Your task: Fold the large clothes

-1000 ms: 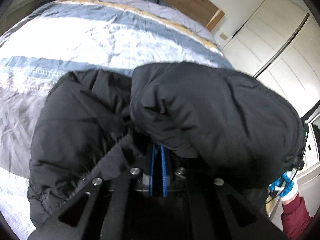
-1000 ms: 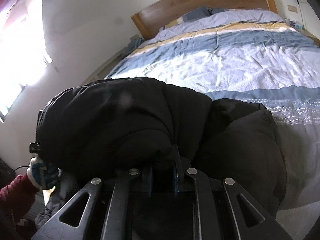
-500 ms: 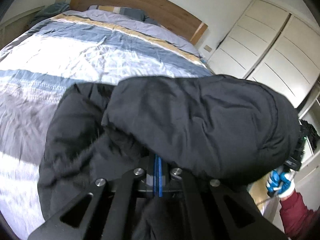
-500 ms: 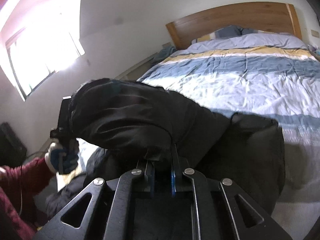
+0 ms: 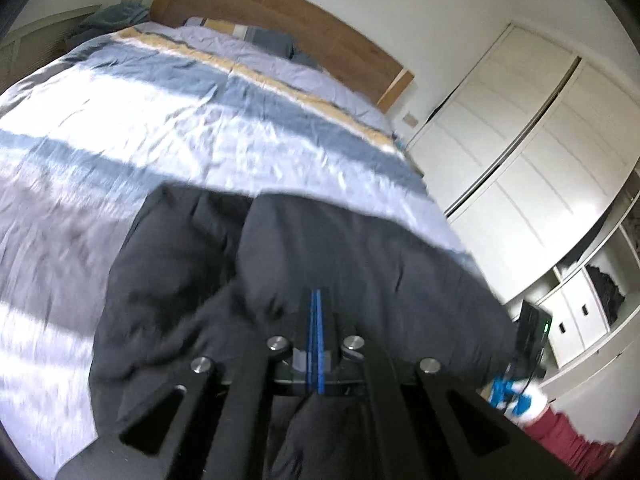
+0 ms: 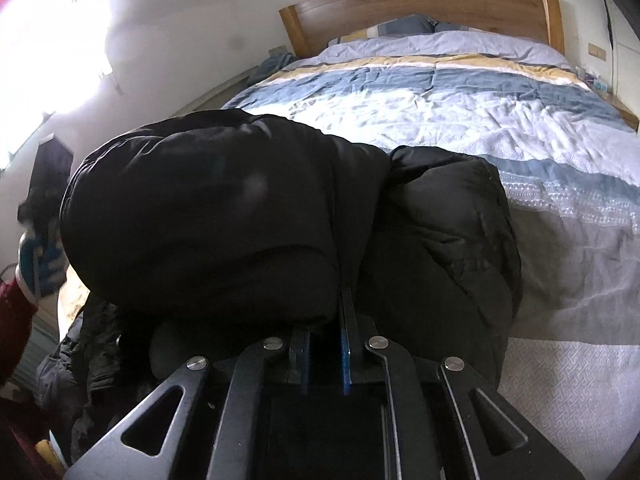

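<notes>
Black jacket hiding the striped bed, right gripper clamping it, left gripper closed, perhaps pinching fabric

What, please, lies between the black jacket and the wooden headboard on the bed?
Only the striped duvet and pillows separate jacket from headboard, clearest in the right wrist view.

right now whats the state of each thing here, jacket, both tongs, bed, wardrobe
black jacket: bunched, held up over the foot of the bed, lower part draped on the duvet
left tongs: shut, blue pads together, jacket fabric around them
right tongs: shut on the black jacket
duvet: spread flat on the bed, wrinkled
wardrobe doors: closed
</notes>
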